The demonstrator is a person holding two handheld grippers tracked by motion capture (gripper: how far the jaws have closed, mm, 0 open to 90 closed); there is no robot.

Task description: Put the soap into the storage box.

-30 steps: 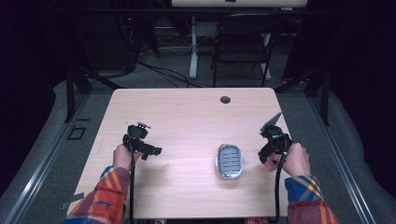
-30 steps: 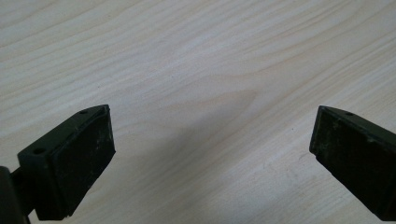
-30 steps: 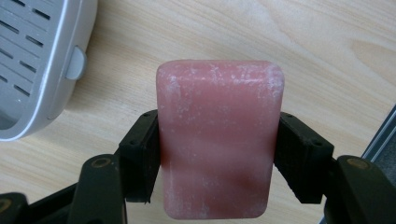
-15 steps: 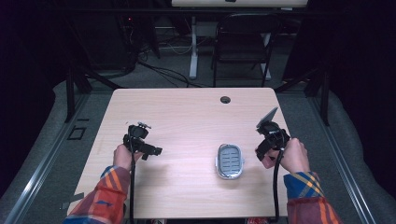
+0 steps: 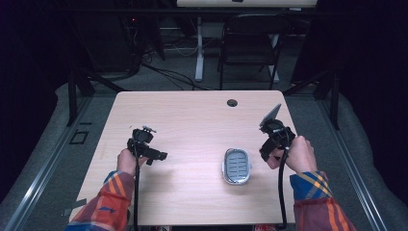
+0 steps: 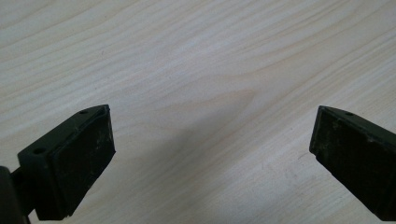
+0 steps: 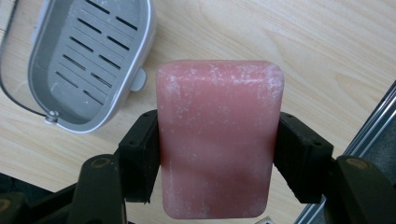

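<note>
soap [image 7: 219, 140], a pink bar dusted with white, sits pinched between the two black jaws of the right gripper [image 7: 218, 154], which press on its long sides; the bar stands on end in the right gripper view and reaches well past the jaw tips. beyond the bar and off to that gripper's left lies a grey soap dish [image 7: 135, 51] with a slotted floor, resting flat on the counter [image 7: 327, 56] and apart from the soap. in the high view the right gripper [image 5: 269, 144] is held above the counter near its right edge, with the soap dish [image 5: 236, 166] just to its left and a little nearer the person. the right hand [image 5: 296, 154] wraps the handle behind it, and a cable hangs from it toward the plaid sleeve [image 5: 312, 202].

the left gripper [image 6: 210, 154] has its jaws spread wide, nothing between them, with bare pale wood of the counter ahead of it. in the high view the left gripper [image 5: 154, 153] hovers low over the counter's left half, well apart from the dish, gripped by the left hand [image 5: 127, 161].
</note>
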